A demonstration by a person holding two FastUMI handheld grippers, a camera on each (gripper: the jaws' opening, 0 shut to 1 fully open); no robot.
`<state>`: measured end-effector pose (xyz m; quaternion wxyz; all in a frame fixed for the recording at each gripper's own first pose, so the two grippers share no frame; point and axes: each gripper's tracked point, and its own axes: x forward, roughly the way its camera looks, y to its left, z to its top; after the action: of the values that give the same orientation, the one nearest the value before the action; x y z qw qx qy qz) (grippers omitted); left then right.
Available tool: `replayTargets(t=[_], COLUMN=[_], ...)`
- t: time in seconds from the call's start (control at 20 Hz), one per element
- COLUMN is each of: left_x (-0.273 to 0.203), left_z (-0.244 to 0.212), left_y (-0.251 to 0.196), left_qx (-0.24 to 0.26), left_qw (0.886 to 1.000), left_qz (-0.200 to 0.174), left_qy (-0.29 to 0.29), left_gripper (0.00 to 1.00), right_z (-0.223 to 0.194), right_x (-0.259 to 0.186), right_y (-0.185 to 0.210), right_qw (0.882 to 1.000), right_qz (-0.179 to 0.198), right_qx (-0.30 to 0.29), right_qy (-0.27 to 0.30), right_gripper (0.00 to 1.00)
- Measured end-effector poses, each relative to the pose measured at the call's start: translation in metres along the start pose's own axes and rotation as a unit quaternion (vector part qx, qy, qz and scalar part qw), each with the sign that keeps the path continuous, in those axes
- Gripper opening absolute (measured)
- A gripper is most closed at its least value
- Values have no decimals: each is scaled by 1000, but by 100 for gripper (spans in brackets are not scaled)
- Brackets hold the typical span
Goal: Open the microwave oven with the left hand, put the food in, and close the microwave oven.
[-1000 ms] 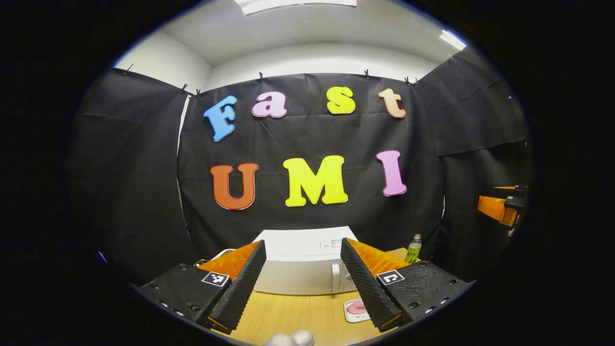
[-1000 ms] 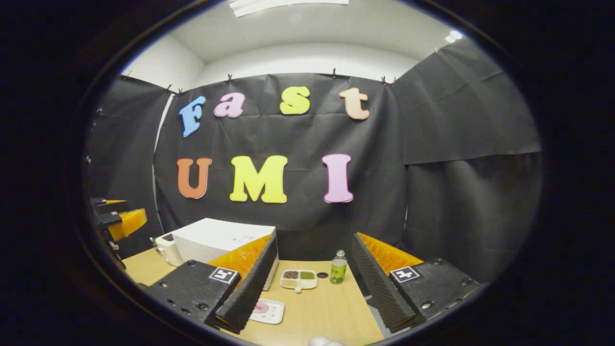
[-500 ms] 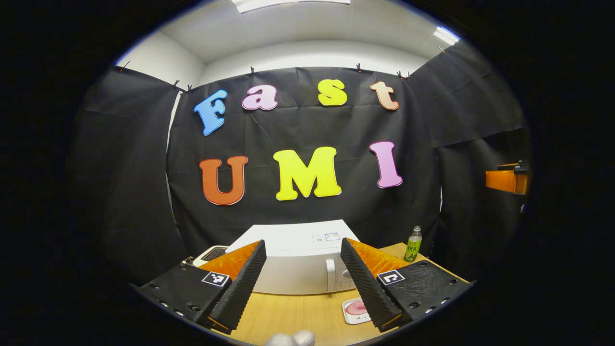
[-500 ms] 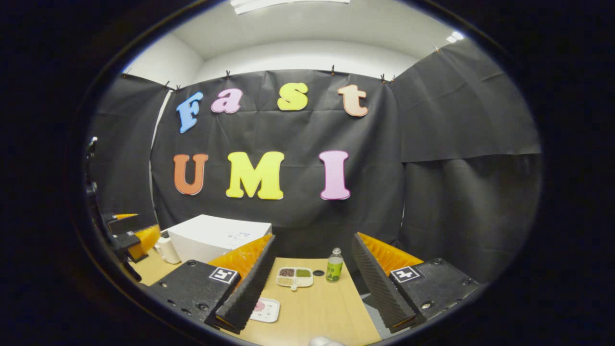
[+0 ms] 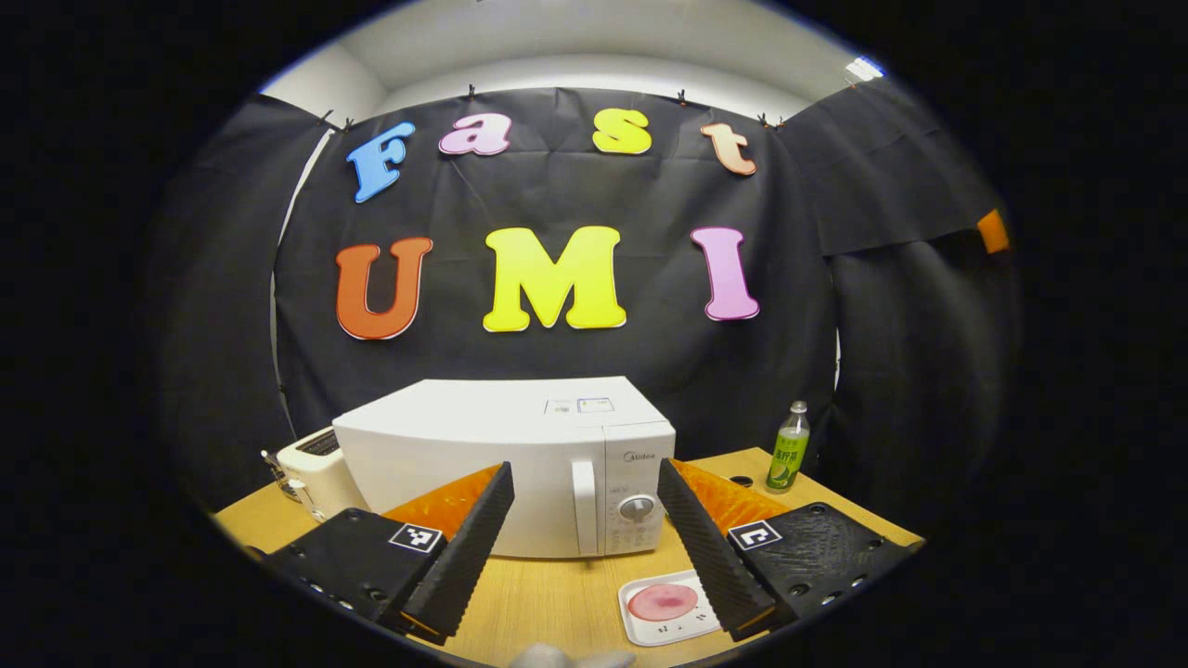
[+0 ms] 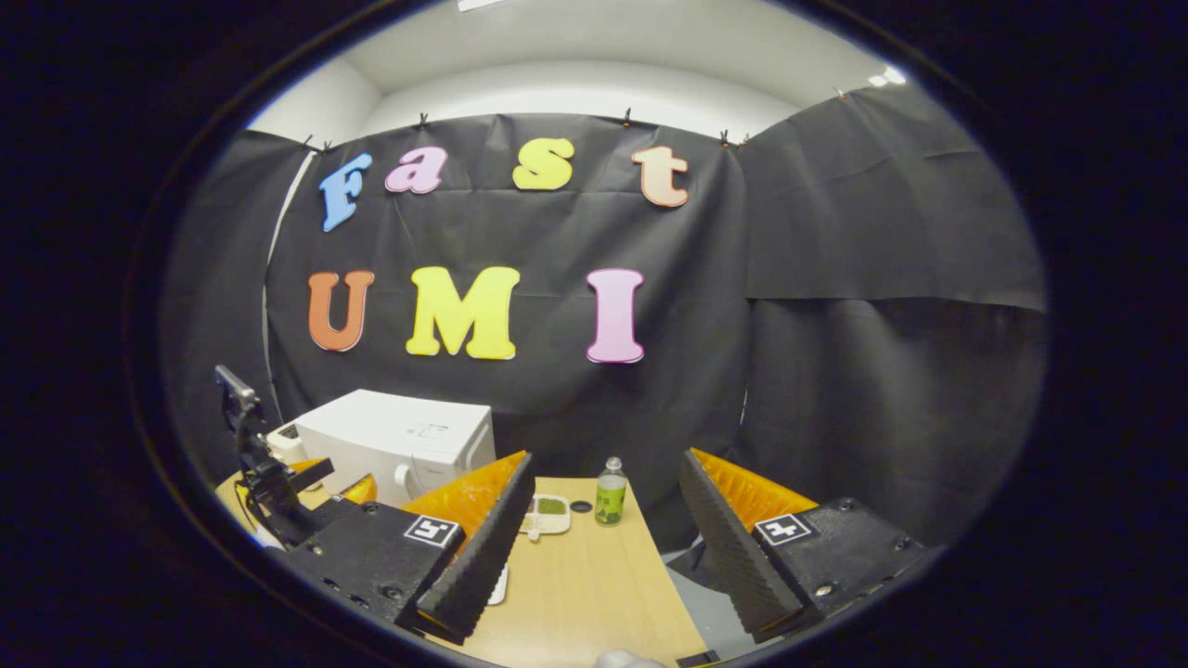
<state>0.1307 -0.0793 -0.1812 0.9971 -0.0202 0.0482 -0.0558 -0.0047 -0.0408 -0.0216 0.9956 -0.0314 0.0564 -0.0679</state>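
With the jaws spread wide and nothing between them, left gripper (image 5: 583,538) hovering above the wooden tabletop (image 5: 557,603), aimed straight at the white microwave oven (image 5: 506,464). Door shut, its upright handle (image 5: 584,506) and round dial (image 5: 637,507) framed in the gap between the jaws, well ahead of the tips. Just inside the right-hand jaw and lower, close to its tip, a white plate with a pink slice of food (image 5: 663,603), flat on the tabletop in front of the microwave's control panel. Beyond the right-hand jaw, a green drink bottle (image 5: 787,447) upright near the far edge, with a small dark cap-like disc just beside it, too small to tell. Behind and outside the left-hand jaw, a pale toaster (image 5: 306,464) tucked against the microwave's side. In the right gripper view, right gripper (image 6: 603,538) likewise wide open and empty above the tabletop (image 6: 585,594), a compartment tray (image 6: 546,513) with green filling peeking out just past the left-hand jaw's tip, the same bottle (image 6: 610,492) standing between the jaws and farther off. Beyond the left-hand jaw, the microwave oven (image 6: 399,436) seen from its corner, and nearer, at the far left, the other gripper's dark frame. At the very bottom, between each pair of jaws, a bit of white glove.
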Motion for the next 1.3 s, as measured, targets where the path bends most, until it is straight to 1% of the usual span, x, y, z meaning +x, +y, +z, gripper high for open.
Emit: replayTargets(t=[0.05,0.1,0.3,0.45,0.5,0.55,0.6,0.65,0.7,0.75,0.8,0.85,0.95,1.0,1.05,1.15,1.2,1.25,1.3], left_x=[15,29,77,99,105,108,110,112,114,112,113,116,113,112,113,112,110,110,108], left_z=[-13,-24,-53,-68,-71,-74,-77,-79,-82,-82,-83,-91,-87,-87,-86,-87,-87,-86,-87], left_y=[1,-1,-3,-5,-6,-7,-7,-7,-2,5,2,-1,-1,0,1,0,0,-1,-1], left_qx=[-3,-7,0,2,1,1,-5,-7,-3,5,2,-6,-9,-10,-9,-6,-5,-8,-11], left_qw=[1000,1000,1000,999,999,999,999,999,999,999,999,999,999,999,999,999,999,999,998], left_qz=[2,2,0,-2,-3,-4,-7,-4,6,19,11,2,-7,-9,-9,-9,-13,-18,-24], left_qy=[7,18,29,35,34,38,38,39,43,42,44,53,53,50,48,47,46,45,49], left_gripper=[96,96,96,94,91,87,81,77,70,72,42,27,26,22,19,13,10,10,10], right_z=[-1,-2,-5,-11,-12,-14,-12,-12,-11,-12,-12,-13,-13,-13,-13,-13,-11,-10,-8], right_x=[-2,-4,-7,-5,-6,-6,-7,-6,-7,-7,-7,-7,-9,-10,-10,-12,-13,-14,-16], right_y=[-1,-3,-4,-1,-1,-1,-1,-1,0,0,1,3,5,7,8,12,14,17,19], right_qw=[1000,1000,999,998,997,997,997,997,997,997,997,997,996,996,996,996,997,997,997], right_qz=[-7,-14,-41,-52,-55,-57,-59,-61,-64,-66,-66,-67,-67,-67,-67,-66,-65,-64,-62], right_qx=[-8,-15,-18,-25,-28,-30,-31,-29,-26,-24,-21,-20,-17,-16,-15,-18,-19,-22,-25], right_qy=[4,9,25,38,41,44,44,43,43,44,44,45,47,47,48,50,49,48,46], right_gripper=[100,92,92,92,92,94,96,96,96,100,100,100,100,96,100,100,96,100,100])
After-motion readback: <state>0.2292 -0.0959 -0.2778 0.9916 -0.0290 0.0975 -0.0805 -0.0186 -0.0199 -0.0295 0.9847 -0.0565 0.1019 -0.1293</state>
